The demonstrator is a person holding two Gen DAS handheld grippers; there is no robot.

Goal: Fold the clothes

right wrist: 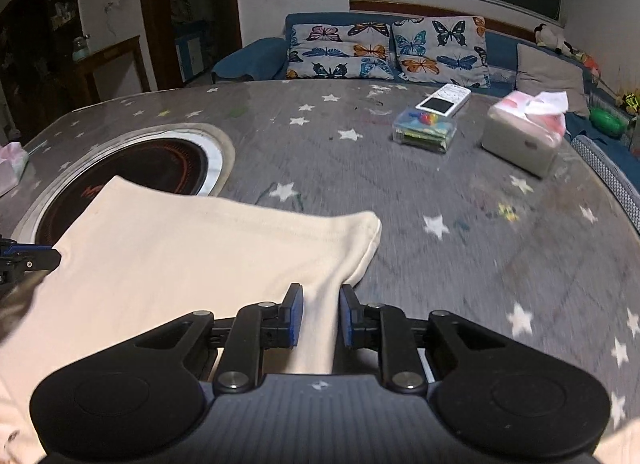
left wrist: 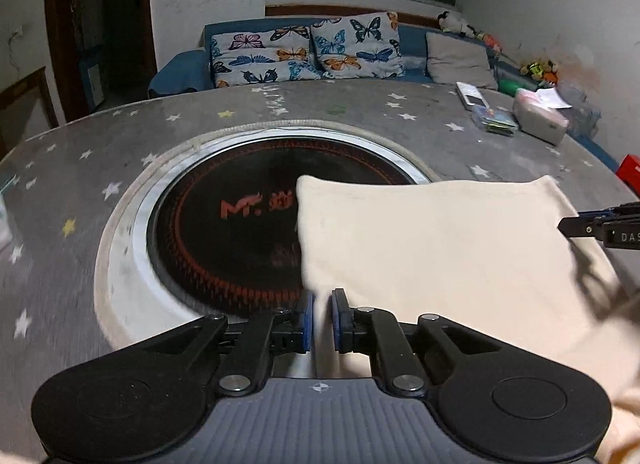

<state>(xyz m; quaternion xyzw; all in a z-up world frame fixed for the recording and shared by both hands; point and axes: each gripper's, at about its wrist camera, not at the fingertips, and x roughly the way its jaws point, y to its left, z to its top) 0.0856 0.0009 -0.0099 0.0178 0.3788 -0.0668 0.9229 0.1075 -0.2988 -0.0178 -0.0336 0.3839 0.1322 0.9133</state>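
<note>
A cream garment [left wrist: 440,240] lies spread on the grey star-patterned table, its left part over the round black cooktop. My left gripper [left wrist: 321,318] is shut on the garment's near left edge, with cloth between the blue pads. My right gripper [right wrist: 321,314] is shut on the garment's [right wrist: 192,256] near right edge, a strip of cloth running between its blue pads. Each gripper's tip shows at the side of the other view: the right one [left wrist: 592,225] and the left one [right wrist: 28,260].
A round black induction cooktop [left wrist: 224,223] is set into the table [right wrist: 440,223]. At the far right stand a tissue box [right wrist: 524,135], a clear plastic box [right wrist: 424,129] and a white phone-like device [right wrist: 442,99]. A blue sofa with butterfly pillows [right wrist: 384,47] is behind.
</note>
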